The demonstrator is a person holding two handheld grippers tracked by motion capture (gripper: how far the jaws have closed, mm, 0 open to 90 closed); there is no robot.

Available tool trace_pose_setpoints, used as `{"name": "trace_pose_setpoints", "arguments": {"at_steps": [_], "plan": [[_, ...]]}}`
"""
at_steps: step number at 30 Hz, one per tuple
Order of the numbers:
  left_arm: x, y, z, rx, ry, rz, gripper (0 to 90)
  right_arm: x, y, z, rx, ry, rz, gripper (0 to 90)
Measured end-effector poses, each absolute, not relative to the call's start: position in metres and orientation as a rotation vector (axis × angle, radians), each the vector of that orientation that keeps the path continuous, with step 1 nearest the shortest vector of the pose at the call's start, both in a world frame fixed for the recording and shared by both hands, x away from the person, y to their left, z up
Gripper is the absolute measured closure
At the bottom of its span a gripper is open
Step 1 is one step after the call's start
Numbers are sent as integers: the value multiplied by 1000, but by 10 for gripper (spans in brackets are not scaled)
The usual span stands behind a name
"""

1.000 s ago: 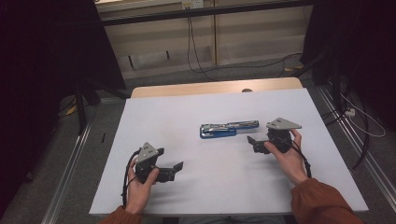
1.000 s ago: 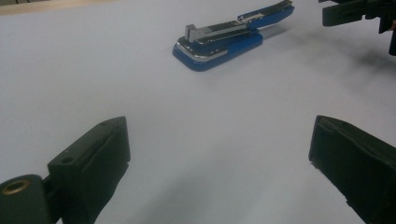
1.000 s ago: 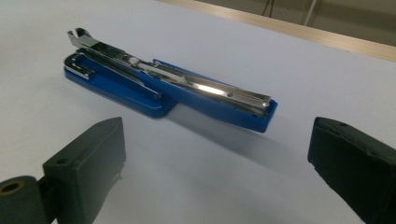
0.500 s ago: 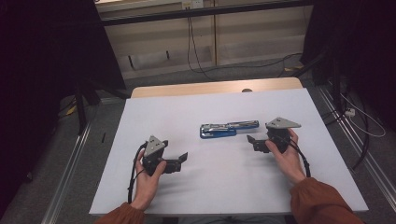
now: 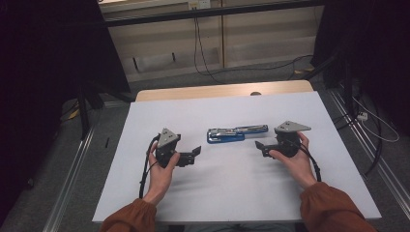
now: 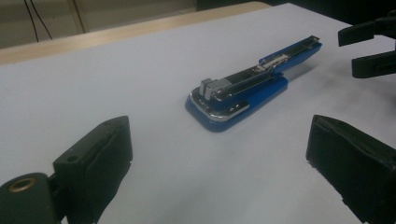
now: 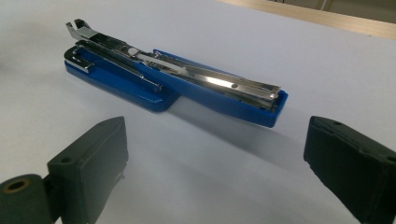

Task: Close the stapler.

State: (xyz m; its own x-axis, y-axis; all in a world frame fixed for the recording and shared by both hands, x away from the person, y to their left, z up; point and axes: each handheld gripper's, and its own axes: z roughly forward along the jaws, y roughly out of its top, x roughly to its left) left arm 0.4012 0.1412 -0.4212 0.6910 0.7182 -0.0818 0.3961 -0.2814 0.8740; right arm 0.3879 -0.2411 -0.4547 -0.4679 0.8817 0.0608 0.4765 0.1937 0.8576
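Now we approach the blue stapler (image 5: 237, 134), lying opened out mid-table on the white sheet (image 5: 203, 111). Our left gripper (image 5: 193, 155) and right gripper (image 5: 259, 146) flank it, jaws spread, empty. Next, we probably close in from both ends.

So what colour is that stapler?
Blue with shiny metal parts; right gripper view shows it best.

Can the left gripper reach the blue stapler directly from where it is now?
Probably yes. The left gripper has its jaws open and aimed at the blue stapler, with bare table between them. The right gripper waits beside the far end.
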Motion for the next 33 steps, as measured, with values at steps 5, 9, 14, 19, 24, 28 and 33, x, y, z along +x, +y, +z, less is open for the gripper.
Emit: {"name": "trace_pose_setpoints", "arguments": {"at_steps": [5,9,14,19,24,28,33], "plan": [[414,133,-426,1917,873,416,83,389,-239,-455,1247,2040,1204,76],[421,127,-424,1913,854,427,83,389,-241,-456,1267,2031,1206,113],[426,119,-425,1926,847,404,83,391,-246,-457,1294,2008,1204,163],[435,114,-424,1907,843,454,83,392,-247,-457,1289,2008,1219,265],[448,107,-421,1915,844,463,73,391,-246,-457,1283,2004,1217,332],[455,101,-419,1912,886,476,73,392,-247,-457,1279,2009,1216,375],[459,97,-424,1908,891,473,73,392,-247,-458,1292,2013,1229,465]]}}
